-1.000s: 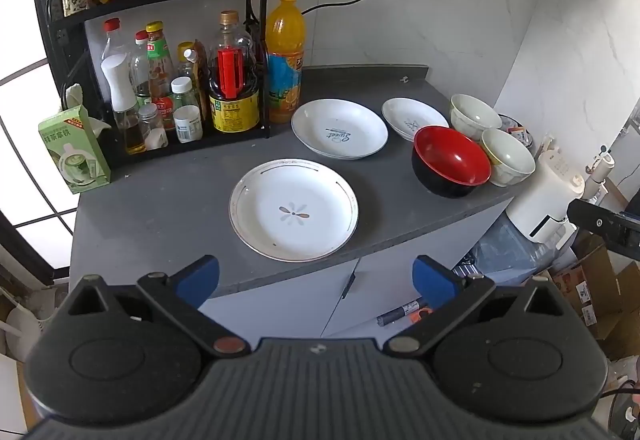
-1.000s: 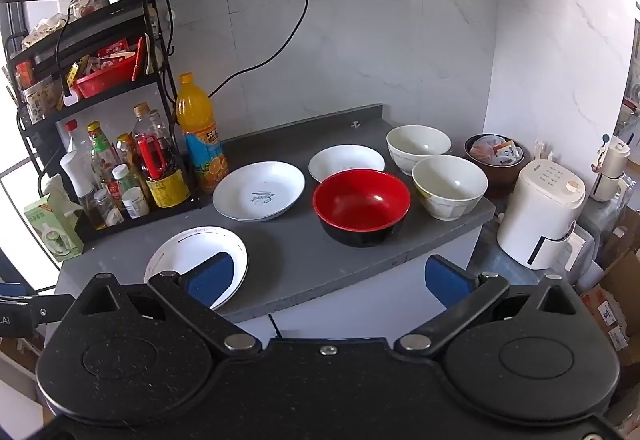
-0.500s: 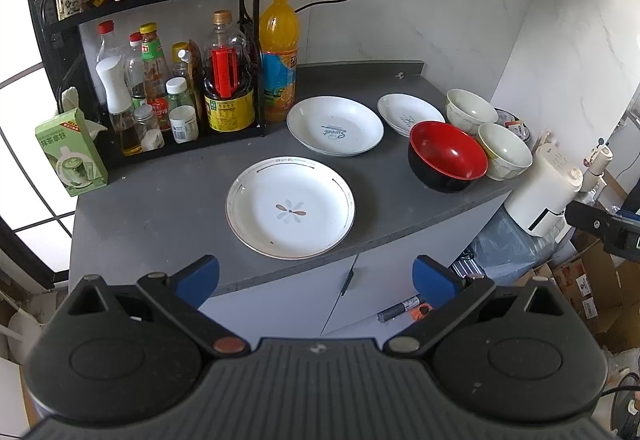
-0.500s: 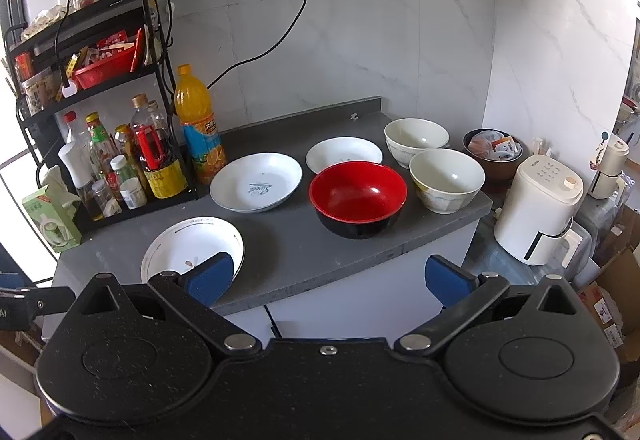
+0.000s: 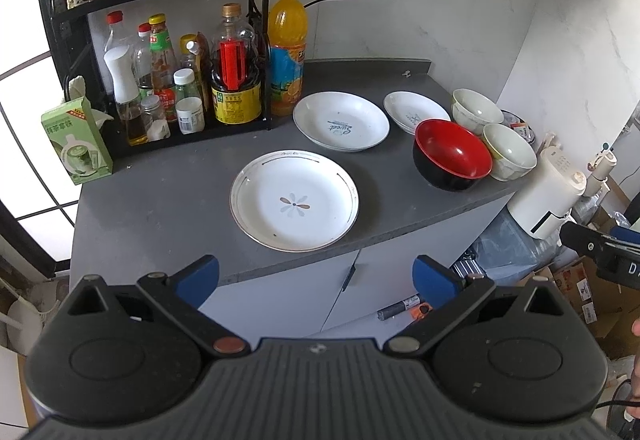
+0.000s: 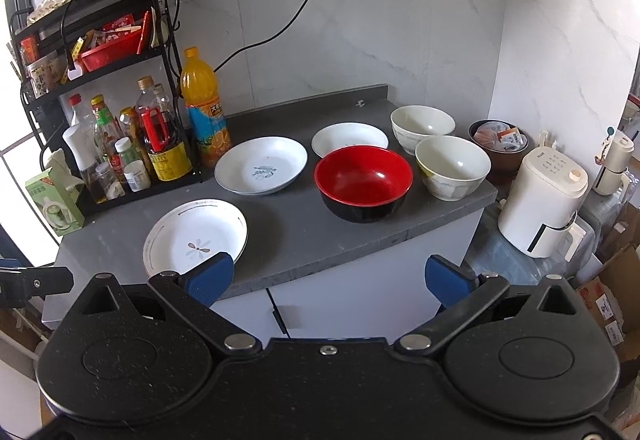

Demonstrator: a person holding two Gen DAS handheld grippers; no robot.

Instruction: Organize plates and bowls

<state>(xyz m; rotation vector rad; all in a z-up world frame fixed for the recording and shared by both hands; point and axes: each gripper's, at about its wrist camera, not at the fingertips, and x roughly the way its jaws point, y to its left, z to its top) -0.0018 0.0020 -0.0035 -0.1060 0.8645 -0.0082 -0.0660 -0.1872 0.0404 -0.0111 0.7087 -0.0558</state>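
Left wrist view: the left hand-held gripper (image 5: pixel 316 276) hangs spread apart and empty off the front edge of the gray tabletop (image 5: pixel 168 191). A flower plate (image 5: pixel 294 200) lies near that edge, a larger plate (image 5: pixel 341 121) behind it.

Right wrist view: the right hand-held gripper (image 6: pixel 328 276) is likewise apart and empty. The red bowl (image 6: pixel 363 181) sits mid-tabletop, two white bowls (image 6: pixel 452 167) at the right edge

Counter front (image 5: pixel 168 199) bare; bottle rack (image 5: pixel 160 79) blocks back-left
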